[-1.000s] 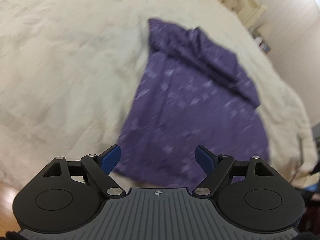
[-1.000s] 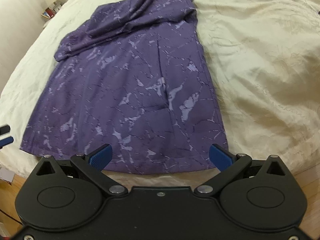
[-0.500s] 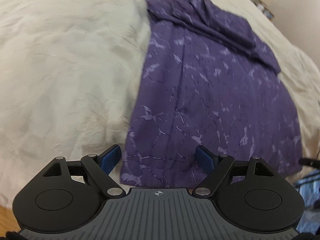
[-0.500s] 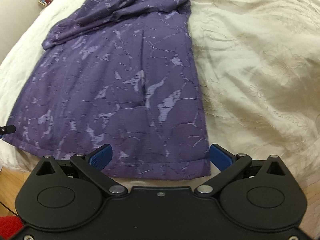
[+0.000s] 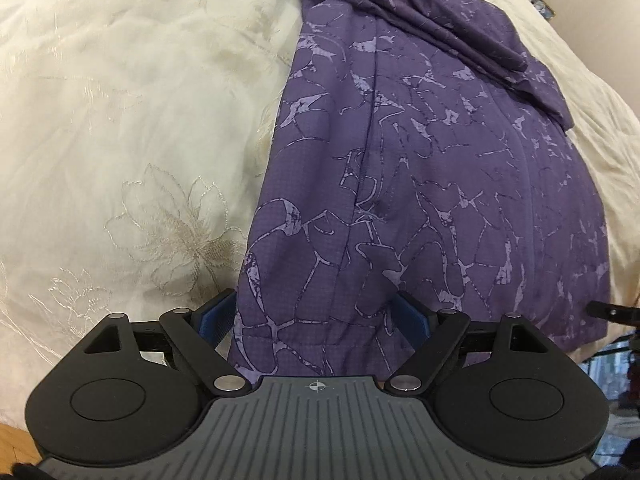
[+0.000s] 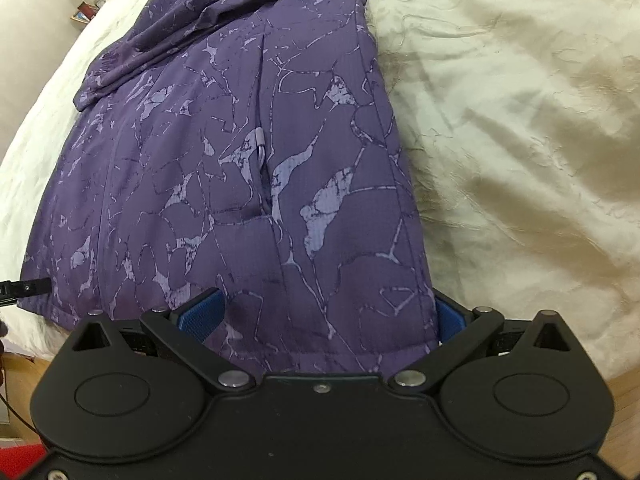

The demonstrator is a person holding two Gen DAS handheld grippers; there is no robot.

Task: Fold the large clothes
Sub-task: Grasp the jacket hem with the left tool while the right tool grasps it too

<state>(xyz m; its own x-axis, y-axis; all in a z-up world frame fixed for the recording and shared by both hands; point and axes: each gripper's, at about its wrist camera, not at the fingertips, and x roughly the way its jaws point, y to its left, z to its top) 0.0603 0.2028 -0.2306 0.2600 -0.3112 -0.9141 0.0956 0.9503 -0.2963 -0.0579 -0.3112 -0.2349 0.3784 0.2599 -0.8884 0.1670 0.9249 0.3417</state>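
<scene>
We see a purple garment (image 5: 432, 184) with a pale cracked pattern lying flat on a cream bedspread (image 5: 132, 128), its hem toward us and its bunched upper part up at 12 o'clock in both views.

In the left wrist view, the left gripper (image 5: 314, 320) sits at the garment's near left corner. Its jaws are spread wide. The left blue pad (image 5: 214, 316) shows on the bedspread just outside the garment's edge, at 7 o'clock of the frame; the right pad is mostly tucked under the cloth, so the hem lies between the two. We cannot tell whether the pads touch the fabric. At 3 o'clock a dark piece of the other tool (image 5: 612, 312) peeks in beside the garment's far corner.

In the right wrist view, the right gripper (image 6: 328, 316) sits at the near right corner of the garment (image 6: 248, 184). Its jaws are likewise spread apart, the left pad (image 6: 200, 312) lying on the cloth and the right one mostly hidden at the garment's edge, next to the bedspread (image 6: 520, 128). A zip pull (image 6: 259, 146) shows along the central seam. Wood floor (image 6: 624, 400) shows at 4 o'clock.
</scene>
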